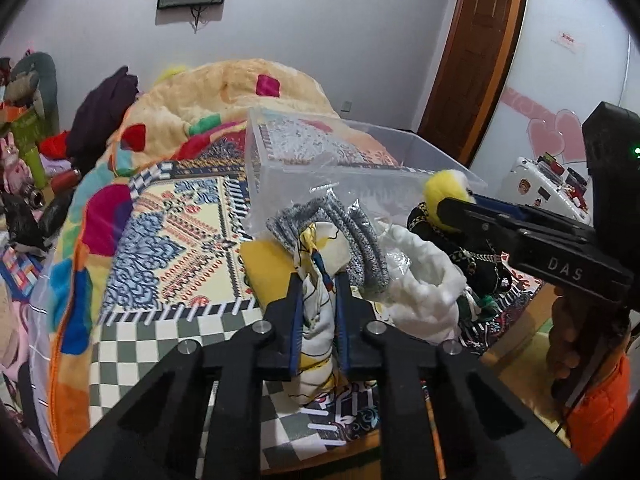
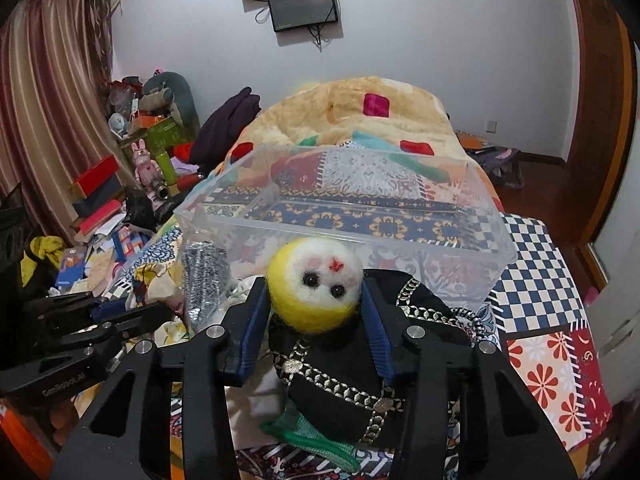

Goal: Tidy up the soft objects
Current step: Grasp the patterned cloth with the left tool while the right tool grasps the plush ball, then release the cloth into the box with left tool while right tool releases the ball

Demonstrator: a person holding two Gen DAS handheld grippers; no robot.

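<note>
My left gripper (image 1: 318, 280) is shut on a white cloth with yellow print (image 1: 318, 320), holding it above the bed. Behind it lie grey knitted socks in a clear bag (image 1: 360, 240), a white fluffy piece (image 1: 420, 280) and a yellow item (image 1: 268, 268). My right gripper (image 2: 314, 286) is shut on a yellow and white fuzzy ball with two black eyes (image 2: 316, 284), over a black cloth with gold chain trim (image 2: 340, 368). The right gripper also shows in the left wrist view (image 1: 448, 204). A clear plastic box (image 2: 460, 264) stands on the bed just behind the pile.
A patterned quilt (image 2: 552, 360) covers the bed, with a bunched plush blanket (image 2: 360, 108) at the far end. Clutter of boxes and toys (image 2: 100, 200) fills the floor to the left. A green cloth (image 2: 312, 436) lies under the black one. A wooden door (image 1: 472, 52) stands at the right.
</note>
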